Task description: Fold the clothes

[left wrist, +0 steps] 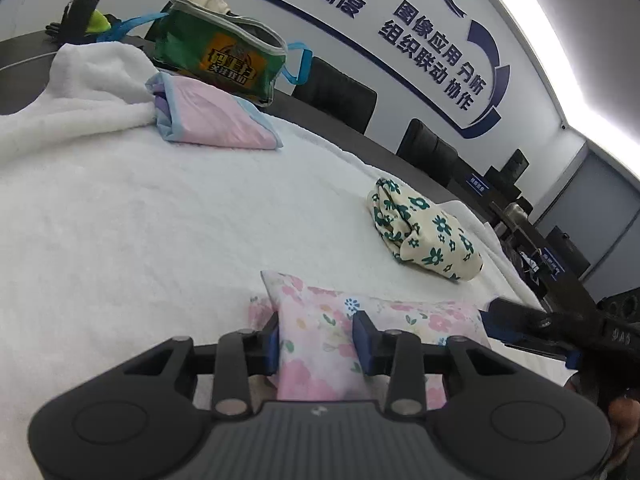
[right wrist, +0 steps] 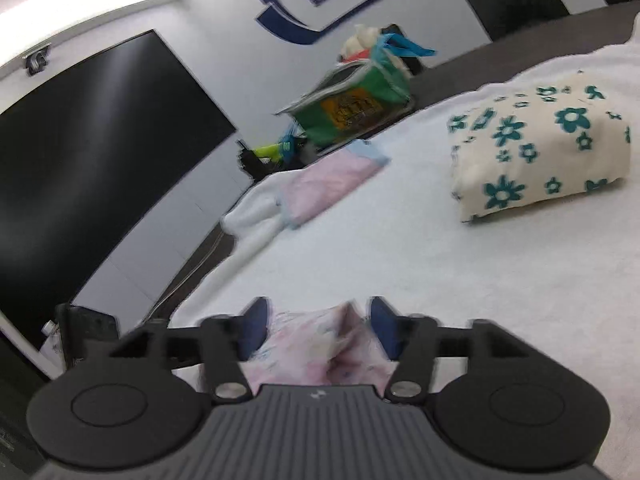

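Left claw (left wrist: 316, 342) and right claw (right wrist: 316, 330) are each closing on the pink floral garment (left wrist: 320, 332); green-flowered bundle (left wrist: 424, 230) is lying at 1 o'clock on the white towel (left wrist: 140, 220).

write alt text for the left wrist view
The left hand-held gripper pinches a pink floral garment on a white towel-covered table. Beyond lie a cream cloth with teal flowers, a folded pink cloth and a green bag.
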### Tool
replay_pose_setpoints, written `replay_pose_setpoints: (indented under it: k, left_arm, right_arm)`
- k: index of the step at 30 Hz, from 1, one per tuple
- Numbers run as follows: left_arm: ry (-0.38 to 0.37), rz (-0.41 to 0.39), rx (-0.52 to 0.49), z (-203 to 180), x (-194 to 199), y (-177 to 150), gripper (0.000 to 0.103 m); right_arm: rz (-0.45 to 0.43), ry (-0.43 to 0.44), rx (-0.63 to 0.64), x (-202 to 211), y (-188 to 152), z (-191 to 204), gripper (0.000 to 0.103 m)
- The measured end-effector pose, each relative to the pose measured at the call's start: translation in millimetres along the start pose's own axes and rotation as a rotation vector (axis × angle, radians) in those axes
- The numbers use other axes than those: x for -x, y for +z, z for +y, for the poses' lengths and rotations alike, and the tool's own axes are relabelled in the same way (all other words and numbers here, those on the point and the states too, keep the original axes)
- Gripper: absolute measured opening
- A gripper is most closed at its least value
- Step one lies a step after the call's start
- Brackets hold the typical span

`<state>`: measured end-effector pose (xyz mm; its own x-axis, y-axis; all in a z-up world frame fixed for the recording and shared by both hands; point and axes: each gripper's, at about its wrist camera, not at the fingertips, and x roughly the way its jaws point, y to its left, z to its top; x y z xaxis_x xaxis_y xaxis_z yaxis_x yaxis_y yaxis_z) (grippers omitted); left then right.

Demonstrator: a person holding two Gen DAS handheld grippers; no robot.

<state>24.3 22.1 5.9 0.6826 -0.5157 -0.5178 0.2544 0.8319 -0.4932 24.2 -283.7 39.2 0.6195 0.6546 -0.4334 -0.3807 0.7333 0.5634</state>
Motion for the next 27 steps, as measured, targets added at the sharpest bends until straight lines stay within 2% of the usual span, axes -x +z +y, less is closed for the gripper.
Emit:
replay_pose_setpoints:
  k: [1, 2, 3, 5, 7, 8, 9, 10, 12, 13, 16, 17, 18, 19, 21, 22, 24, 27]
  left_arm:
    - [0.006, -0.007, -0.004, -1.7, 1.2, -3.0, 0.035]
    - [0.015, -0.008, -0.014, -2.6, 0.9, -3.9, 0.036]
    - [0.01, -0.003, -0.007, -1.5, 4.0, -3.2, 0.038]
    - [0.0, 0.006, 0.008, 0.8, 10.1, -1.6, 0.039]
    - [-0.008, 0.008, 0.017, 4.9, 20.2, 1.9, 0.054]
    - [-0.012, 0.005, 0.02, 7.8, 27.1, 4.6, 0.068]
    - [-0.019, 0.009, 0.025, 11.5, 32.5, 8.3, 0.077]
    - [-0.026, 0.013, 0.031, 15.2, 37.9, 11.9, 0.078]
    - [-0.082, 0.088, 0.078, 21.5, 32.9, 19.7, 0.078]
    - [-0.11, 0.131, 0.105, 24.1, 28.0, 23.1, 0.078]
    - [-0.13, 0.225, 0.101, 19.6, 8.1, 22.0, 0.073]
    - [-0.14, 0.244, 0.087, 16.4, 3.0, 19.4, 0.059]
    - [-0.143, 0.245, 0.097, 15.4, 0.1, 16.9, 0.047]
    - [-0.146, 0.245, 0.107, 14.5, -2.9, 14.3, 0.047]
    - [-0.17, 0.253, 0.139, 15.0, -7.2, 11.1, 0.031]
    - [-0.19, 0.261, 0.161, 16.4, -8.6, 10.5, 0.03]
    - [-0.217, 0.223, 0.167, 9.2, -5.5, 16.2, 0.026]
    - [-0.26, 0.163, 0.151, -11.4, 0.1, 31.9, 0.024]
  right_arm:
    - [0.01, -0.021, 0.035, -6.3, -3.1, 6.4, 0.027]
    - [0.029, -0.08, 0.065, -15.9, -6.8, 8.0, 0.018]
    - [0.05, -0.146, 0.093, -26.1, -10.6, 8.8, 0.017]
    - [0.047, -0.2, 0.058, -33.6, -12.5, 1.2, 0.023]
    - [0.027, -0.233, 0.03, -30.7, -11.9, -0.1, 0.029]
    - [0.001, -0.239, 0.028, -20.7, -10.7, 3.4, 0.032]
    - [-0.026, -0.245, 0.027, -10.3, -9.5, 6.8, 0.041]
    - [-0.038, -0.235, 0.005, 0.5, -9.3, 7.4, 0.053]
    - [-0.007, -0.173, -0.07, 9.8, -13.7, 3.2, 0.061]
    - [0.02, -0.14, -0.108, 10.0, -17.2, 0.0, 0.061]
    - [0.045, -0.087, -0.176, -0.6, -26.5, -9.1, 0.059]
    - [0.052, -0.07, -0.197, -4.4, -29.6, -12.1, 0.056]
    - [0.06, -0.053, -0.219, -8.1, -32.7, -15.1, 0.05]
    - [0.067, -0.036, -0.24, -11.8, -35.8, -18.1, 0.038]
    - [0.062, -0.001, -0.305, -17.5, -38.8, -28.8, 0.025]
    - [0.056, 0.017, -0.337, -17.5, -39.5, -32.9, 0.019]
    - [0.039, 0.045, -0.371, -14.4, -38.5, -36.1, 0.014]
    - [-0.017, 0.058, -0.318, 4.3, -23.7, -24.4, 0.012]
